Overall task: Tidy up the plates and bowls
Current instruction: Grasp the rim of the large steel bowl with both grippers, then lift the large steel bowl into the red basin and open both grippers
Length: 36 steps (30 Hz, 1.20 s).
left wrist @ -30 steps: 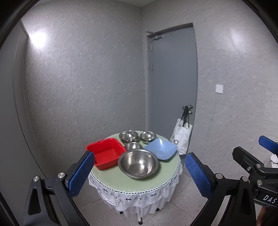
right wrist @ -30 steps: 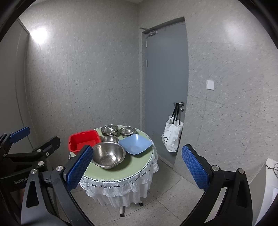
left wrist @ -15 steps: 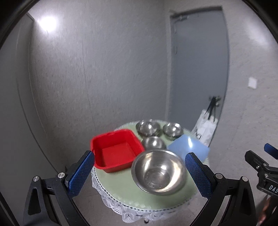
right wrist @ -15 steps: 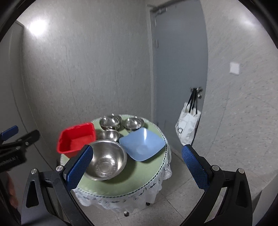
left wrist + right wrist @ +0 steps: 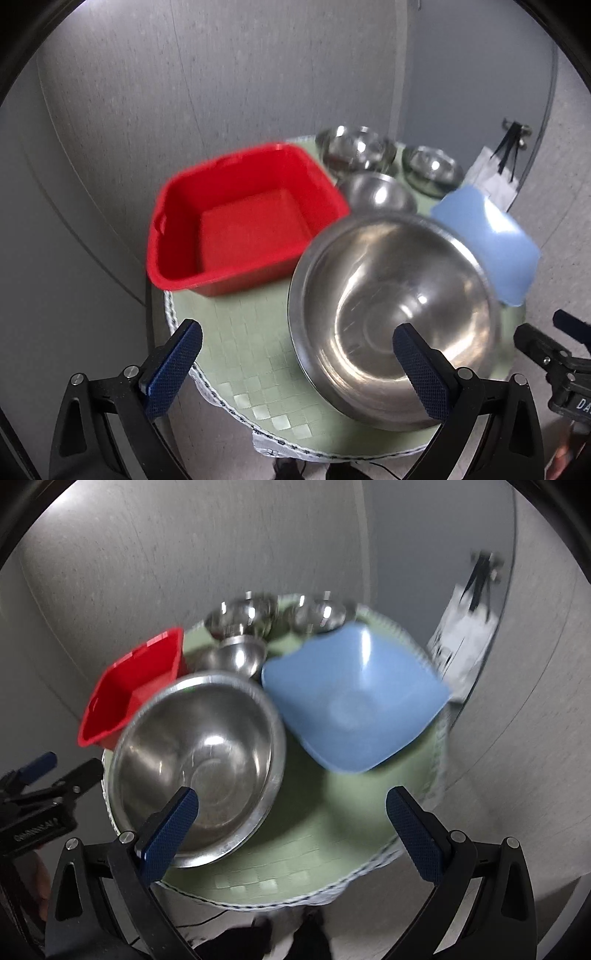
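A small round table point(image 5: 236, 332) with a green woven mat carries a large steel bowl point(image 5: 391, 314) at the front, a red square tub point(image 5: 240, 221) to its left and a blue square bowl point(image 5: 491, 240) to its right. Three smaller steel bowls point(image 5: 380, 192) stand behind. My left gripper point(image 5: 295, 354) is open and empty above the table's front edge, its right finger over the large bowl. My right gripper point(image 5: 291, 819) is open and empty over the front of the mat point(image 5: 332, 812), between the large steel bowl point(image 5: 199, 753) and the blue bowl point(image 5: 351, 705). The red tub point(image 5: 129, 690) sits left.
Grey walls close in behind the table. A grey door with a white tote bag point(image 5: 495, 173) on its handle is at the right; it also shows in the right wrist view point(image 5: 461, 635). The table has a lace skirt point(image 5: 258, 901).
Both grippers have moved in from across the room to just above the table's front edge and tilted downward. The dishes have not moved.
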Each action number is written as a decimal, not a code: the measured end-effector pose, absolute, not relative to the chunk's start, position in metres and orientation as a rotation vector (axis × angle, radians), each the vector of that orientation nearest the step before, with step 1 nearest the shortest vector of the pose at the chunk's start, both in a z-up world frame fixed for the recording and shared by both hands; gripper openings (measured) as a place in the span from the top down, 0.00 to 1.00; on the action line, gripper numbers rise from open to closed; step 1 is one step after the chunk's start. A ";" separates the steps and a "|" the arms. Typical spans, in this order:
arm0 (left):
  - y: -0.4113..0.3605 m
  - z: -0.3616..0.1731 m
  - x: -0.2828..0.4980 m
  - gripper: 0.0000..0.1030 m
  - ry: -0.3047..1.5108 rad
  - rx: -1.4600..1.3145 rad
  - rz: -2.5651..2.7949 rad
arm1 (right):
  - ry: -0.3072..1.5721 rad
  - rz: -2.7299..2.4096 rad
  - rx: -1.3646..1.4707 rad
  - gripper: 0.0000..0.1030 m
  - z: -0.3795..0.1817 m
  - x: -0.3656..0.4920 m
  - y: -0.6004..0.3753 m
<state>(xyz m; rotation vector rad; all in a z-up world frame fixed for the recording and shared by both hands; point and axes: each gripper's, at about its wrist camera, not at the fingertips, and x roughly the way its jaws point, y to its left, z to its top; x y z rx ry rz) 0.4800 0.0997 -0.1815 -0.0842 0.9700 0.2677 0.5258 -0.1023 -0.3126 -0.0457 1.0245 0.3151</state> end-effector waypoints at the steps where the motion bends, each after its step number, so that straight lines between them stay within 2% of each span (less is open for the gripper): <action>1: 0.102 -0.187 0.489 0.03 0.979 -0.089 0.265 | 1.045 0.313 -0.050 0.02 -0.321 0.530 -0.100; 3: 0.105 -0.194 0.507 0.03 0.999 -0.093 0.251 | 1.070 0.316 -0.046 0.06 -0.331 0.534 -0.096; 7: 0.109 -0.209 0.535 0.16 1.044 -0.078 0.206 | 1.131 0.312 -0.004 0.15 -0.356 0.546 -0.092; 9: 0.113 -0.218 0.553 0.21 1.066 -0.074 0.174 | 1.161 0.304 0.021 0.28 -0.365 0.551 -0.091; 12: 0.124 -0.236 0.576 0.35 1.103 -0.082 0.123 | 1.189 0.301 0.057 0.46 -0.375 0.554 -0.089; 13: 0.126 -0.240 0.582 0.43 1.114 -0.090 0.102 | 1.194 0.310 0.075 0.49 -0.376 0.555 -0.089; 15: 0.134 -0.246 0.593 0.55 1.144 -0.101 0.059 | 1.201 0.329 0.102 0.64 -0.377 0.555 -0.085; 16: 0.136 -0.247 0.600 0.65 1.154 -0.105 0.030 | 1.200 0.340 0.109 0.69 -0.377 0.554 -0.082; 17: 0.137 -0.248 0.601 0.69 1.157 -0.104 0.015 | 1.197 0.347 0.109 0.78 -0.376 0.553 -0.078; 18: 0.139 -0.248 0.607 0.69 1.159 -0.088 0.002 | 1.196 0.338 0.101 0.80 -0.375 0.553 -0.074; 23: 0.148 -0.246 0.612 0.81 1.156 -0.058 -0.031 | 1.186 0.309 0.125 0.80 -0.373 0.544 -0.075; 36: 0.147 -0.199 0.591 0.81 1.021 -0.029 -0.190 | 1.040 0.251 0.066 0.78 -0.301 0.513 -0.055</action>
